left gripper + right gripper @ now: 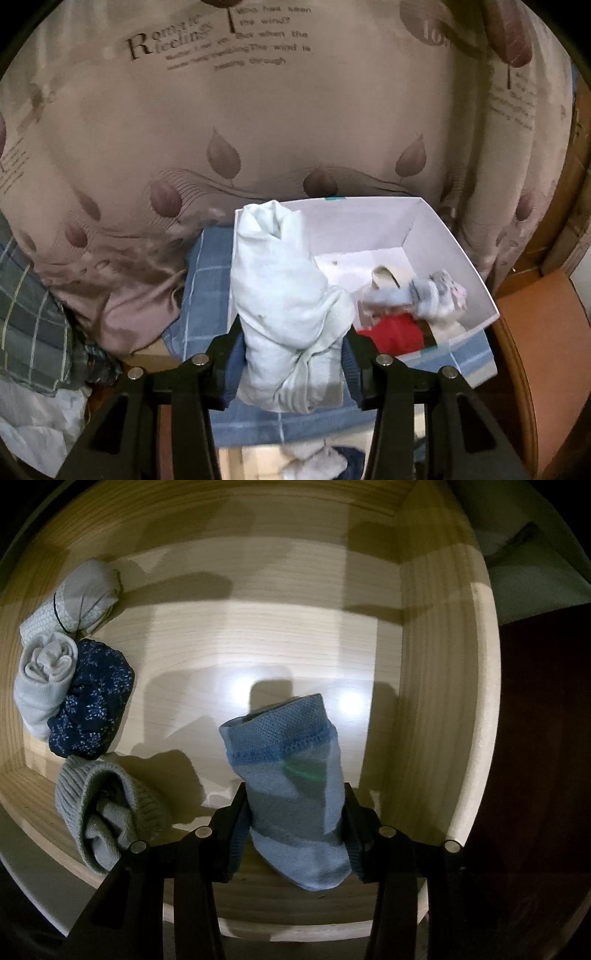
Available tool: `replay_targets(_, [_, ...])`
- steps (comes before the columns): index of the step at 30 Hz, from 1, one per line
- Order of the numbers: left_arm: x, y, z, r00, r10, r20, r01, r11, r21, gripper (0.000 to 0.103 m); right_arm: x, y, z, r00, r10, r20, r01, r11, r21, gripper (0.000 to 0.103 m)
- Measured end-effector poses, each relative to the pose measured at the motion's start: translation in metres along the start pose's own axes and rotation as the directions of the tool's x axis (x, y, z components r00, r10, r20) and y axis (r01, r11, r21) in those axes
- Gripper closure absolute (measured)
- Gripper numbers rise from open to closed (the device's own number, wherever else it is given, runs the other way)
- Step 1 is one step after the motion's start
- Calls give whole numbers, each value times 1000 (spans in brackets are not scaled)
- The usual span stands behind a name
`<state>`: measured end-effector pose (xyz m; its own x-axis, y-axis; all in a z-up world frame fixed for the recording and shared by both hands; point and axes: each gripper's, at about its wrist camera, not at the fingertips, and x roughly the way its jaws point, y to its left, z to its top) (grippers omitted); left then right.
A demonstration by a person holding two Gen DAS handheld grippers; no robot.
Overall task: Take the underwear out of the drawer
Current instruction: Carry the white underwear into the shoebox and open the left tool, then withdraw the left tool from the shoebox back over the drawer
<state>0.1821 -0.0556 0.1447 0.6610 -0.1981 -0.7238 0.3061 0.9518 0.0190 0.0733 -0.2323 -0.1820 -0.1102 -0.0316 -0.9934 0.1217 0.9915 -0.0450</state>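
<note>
Pale wood fills the right wrist view: the drawer with its light floor and plain walls, lit hard from my side. Low in the middle of that frame my right hand-held gripper is clamped on a rolled blue garment, pads pressing both its flanks, the roll standing upright above the drawer floor. I judge this the lifting-out step: the piece is gripped and wants raising clear of the front wall, then carrying out.

At the lower left lies a grey knit roll. Farther back along the left wall sit a dark blue floral bundle, touching a pale grey roll, and behind those a whitish patterned roll in the far corner. So four pieces remain inside.

In the left wrist view, my left hand-held gripper is closed on a white cloth bundle at the bottom centre, the cloth reaching up over the near-left edge of a white box. I think the next move here is to carry it over the box and let go. Inside the box, toward its right, are a red piece and, past it, a greyish balled pair with a beige strap-like bit beside it. The box rests on blue checked cloth; a taupe leaf-print curtain hangs behind.
</note>
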Motion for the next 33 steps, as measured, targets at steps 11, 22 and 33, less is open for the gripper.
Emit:
replay_targets(11, [61, -3, 1, 994, 5, -113, -8, 1000, -21, 51, -8, -7, 3, 1000, 14, -4, -14, 1000, -4, 59])
replay_targets(22, [71, -5, -8, 983, -29, -181, 28, 1000, -9, 45, -8, -7, 5, 1000, 10, -8, -10, 1000, -5, 59])
replay_targets(33, [14, 9, -18, 995, -12, -103, 10, 1000, -20, 45, -10, -8, 5, 1000, 29, 12, -29, 1000, 7, 62])
